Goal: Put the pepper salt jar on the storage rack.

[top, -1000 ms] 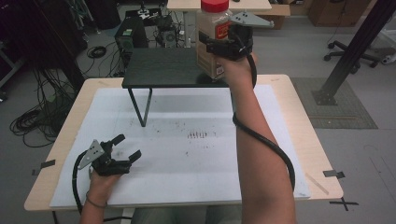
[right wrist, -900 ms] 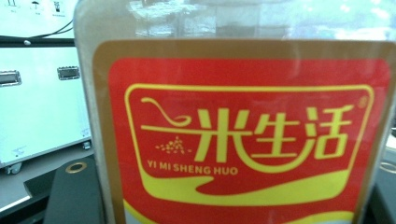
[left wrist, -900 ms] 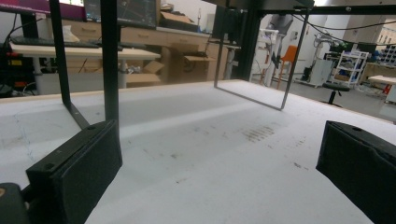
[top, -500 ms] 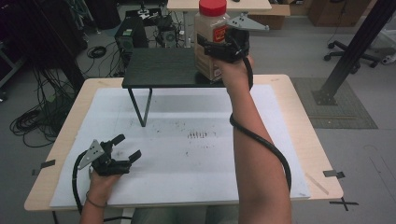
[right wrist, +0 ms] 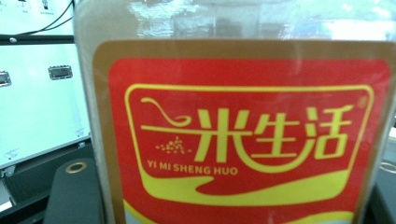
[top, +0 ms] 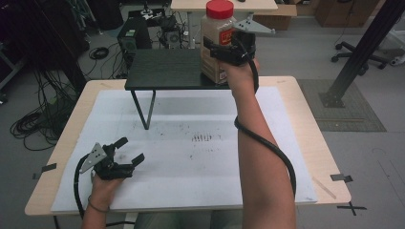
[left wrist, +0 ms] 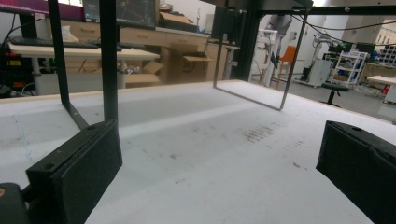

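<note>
A clear jar (top: 213,29) with a red lid and a red-and-yellow label hangs at the right end of a black shelf (top: 165,69), its base level with the shelf top. My right gripper (top: 224,51) is shut on the jar's body from the near side. In the right gripper view the label (right wrist: 243,130) is right in front of the camera, with one dark finger (right wrist: 74,196) at the lower left. My left gripper (top: 131,149) rests on the white mat at the near left. Its jaws are open, and between them is only bare mat (left wrist: 219,177).
A white mat (top: 267,119) with dark smudges (top: 201,138) covers the wooden table (top: 329,157). The shelf stands on thin black legs (top: 149,109) at the back of the mat. The right gripper's cable (top: 267,143) hangs along the forearm. Cables and equipment lie on the floor beyond the table.
The right hand has sunk a little with the jar, closer to the shelf top. The left gripper has stayed where it was.
</note>
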Demonstrator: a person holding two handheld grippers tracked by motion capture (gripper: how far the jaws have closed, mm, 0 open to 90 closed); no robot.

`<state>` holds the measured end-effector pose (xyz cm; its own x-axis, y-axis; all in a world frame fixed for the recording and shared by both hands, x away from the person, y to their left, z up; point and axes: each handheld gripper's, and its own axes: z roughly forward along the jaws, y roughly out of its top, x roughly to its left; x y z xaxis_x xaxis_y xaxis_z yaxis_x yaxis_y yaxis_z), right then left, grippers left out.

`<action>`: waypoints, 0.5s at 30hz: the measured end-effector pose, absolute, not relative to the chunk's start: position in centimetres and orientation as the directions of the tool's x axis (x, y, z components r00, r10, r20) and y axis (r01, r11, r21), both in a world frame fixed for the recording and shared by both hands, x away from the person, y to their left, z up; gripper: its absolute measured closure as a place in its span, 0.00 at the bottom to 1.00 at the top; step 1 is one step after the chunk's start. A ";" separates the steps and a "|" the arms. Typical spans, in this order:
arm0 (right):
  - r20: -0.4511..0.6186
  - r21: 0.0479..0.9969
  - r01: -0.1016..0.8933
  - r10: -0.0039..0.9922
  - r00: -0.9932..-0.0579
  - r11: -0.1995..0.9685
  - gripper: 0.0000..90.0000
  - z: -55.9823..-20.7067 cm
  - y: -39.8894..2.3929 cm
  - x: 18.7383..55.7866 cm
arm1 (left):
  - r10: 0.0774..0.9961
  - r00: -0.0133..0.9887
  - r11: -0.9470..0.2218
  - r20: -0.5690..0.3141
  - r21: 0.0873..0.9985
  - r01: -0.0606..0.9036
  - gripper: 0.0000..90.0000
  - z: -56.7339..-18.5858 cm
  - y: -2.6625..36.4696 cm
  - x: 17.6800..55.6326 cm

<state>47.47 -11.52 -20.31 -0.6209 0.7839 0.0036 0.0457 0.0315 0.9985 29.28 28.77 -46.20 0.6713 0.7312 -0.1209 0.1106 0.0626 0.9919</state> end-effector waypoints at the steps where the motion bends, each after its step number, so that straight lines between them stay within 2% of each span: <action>1: 0.004 0.998 0.046 0.784 -0.620 0.031 0.30 -20.3 -11.5 47.5 | 0.731 0.672 0.063 -0.121 0.992 0.111 0.00 -46.2 28.8 29.3; 15: 0.016 0.998 0.054 0.789 -0.614 0.022 0.30 -20.8 -11.6 47.9 | 0.728 0.674 0.067 -0.124 0.992 0.111 0.00 -46.2 28.8 29.3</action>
<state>47.86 -11.64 -20.82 -0.6139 0.7892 0.0158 0.0536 0.0218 0.9983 29.34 28.81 -46.20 0.6740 0.7282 -0.1245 0.1109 0.0669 0.9916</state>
